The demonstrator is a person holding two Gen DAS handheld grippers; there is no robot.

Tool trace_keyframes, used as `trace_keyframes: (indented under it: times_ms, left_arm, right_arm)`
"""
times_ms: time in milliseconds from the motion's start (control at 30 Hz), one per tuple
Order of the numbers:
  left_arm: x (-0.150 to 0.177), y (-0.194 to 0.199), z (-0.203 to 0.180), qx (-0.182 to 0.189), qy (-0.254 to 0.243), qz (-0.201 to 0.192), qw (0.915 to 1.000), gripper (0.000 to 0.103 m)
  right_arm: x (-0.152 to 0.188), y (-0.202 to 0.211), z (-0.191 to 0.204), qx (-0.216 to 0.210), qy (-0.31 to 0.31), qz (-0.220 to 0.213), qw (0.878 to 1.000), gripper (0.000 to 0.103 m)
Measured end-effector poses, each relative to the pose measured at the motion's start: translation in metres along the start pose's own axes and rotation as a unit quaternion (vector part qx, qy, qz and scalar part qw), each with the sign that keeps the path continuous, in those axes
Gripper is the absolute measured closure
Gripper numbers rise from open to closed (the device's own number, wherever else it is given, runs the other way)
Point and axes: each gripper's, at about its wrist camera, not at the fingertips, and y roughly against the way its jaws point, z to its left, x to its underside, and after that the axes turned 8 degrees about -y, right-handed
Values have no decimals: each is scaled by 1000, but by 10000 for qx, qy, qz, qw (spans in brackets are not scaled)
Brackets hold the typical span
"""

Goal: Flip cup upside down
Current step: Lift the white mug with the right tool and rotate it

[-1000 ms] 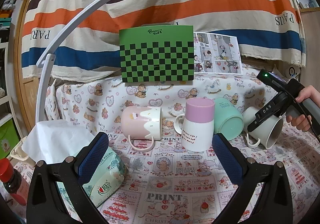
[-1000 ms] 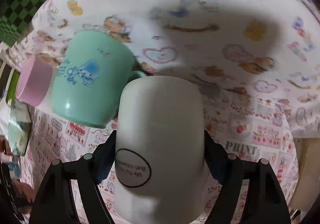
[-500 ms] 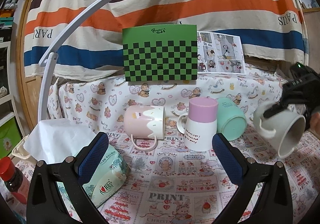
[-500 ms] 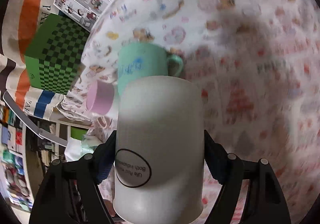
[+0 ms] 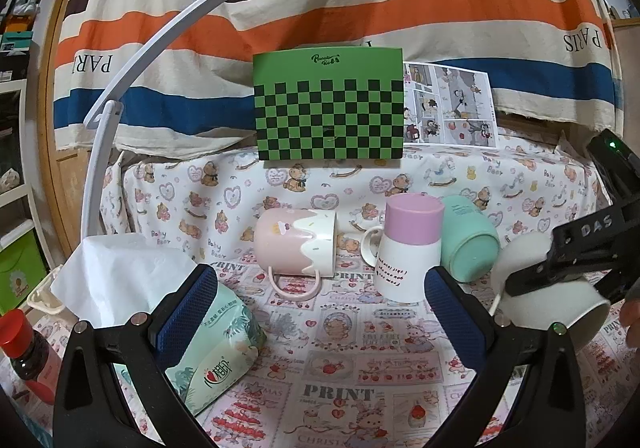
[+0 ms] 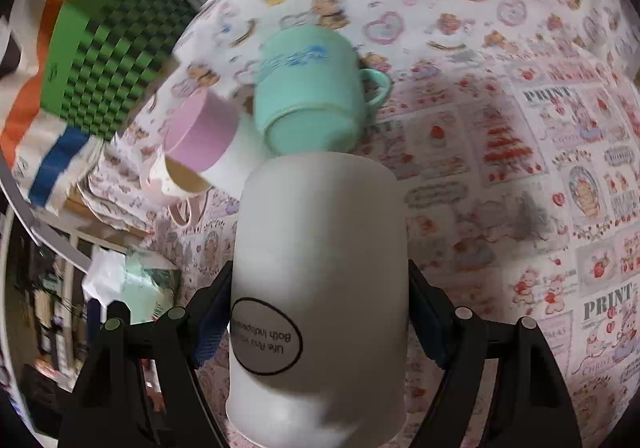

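Left wrist view: the left tongs (image 5: 320, 300) hang spread wide over the near part of the table (image 5: 344, 376), holding nothing – parked, by the look of it, so this hand stays out of the way. Beyond them lie a pink mug (image 5: 294, 242) on its side, a purple-topped cup (image 5: 408, 248) standing mouth down, and a mint mug (image 5: 470, 244) tipped against it. A tissue pack (image 5: 216, 352) and a red-capped bottle (image 5: 28, 352) sit toward the near left corner; a green checkered board (image 5: 328, 108) leans at the far edge. Toward the right edge the white cup (image 5: 548, 288) is pinched by the right tongs, tilted with its mouth down and to the right, seemingly clear of the cloth.

Right wrist view: the right tongs (image 6: 320, 312) are pressed on the white cup (image 6: 320, 308) across its body, near the mouth, base pointing away – a side grip that leaves the rim free to meet the table. Judging by the tilt, the flip is midway; the mouth looks not yet squared to the table
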Motion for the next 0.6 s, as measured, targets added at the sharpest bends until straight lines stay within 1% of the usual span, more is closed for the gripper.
trace_keyframes:
  times_ms: [100,300,333,367,400,433,467,533,600]
  left_arm:
    - [0,0,0,-8,-13,-2,10000,0]
    - [0,1,-1,-8,-9,-1,10000,0]
    - [0,1,-1,-8,-10,-3,10000,0]
    - [0,1,-1,-7,-11,-5,10000,0]
    - [0,1,-1,-5,-12,-7,10000,0]
    - [0,1,-1,-2,-14,-8,10000,0]
    - [0,1,-1,-3,-14,-6,10000,0]
    - [0,1,-1,-3,-12,-7,10000,0]
    - [0,1,-2,5,-18,-4,10000,0]
  right_arm:
    - [3,-9,9,121,111,45,9999,23]
    - [8,-21,11,181,195,84,9996,22]
    - [8,-24,11,156,202,148,9996,22]
    - [9,-27,11,92,212,221,9995,18]
    - [9,-30,10,-73,220,343,9991,14]
    - [9,-31,10,-171,249,404,9987,14]
    - [10,-30,11,-224,296,386,9986,13]
    - [12,-20,12,-240,521,151,9982,13]
    - [13,-7,13,-426,759,-53,9962,13]
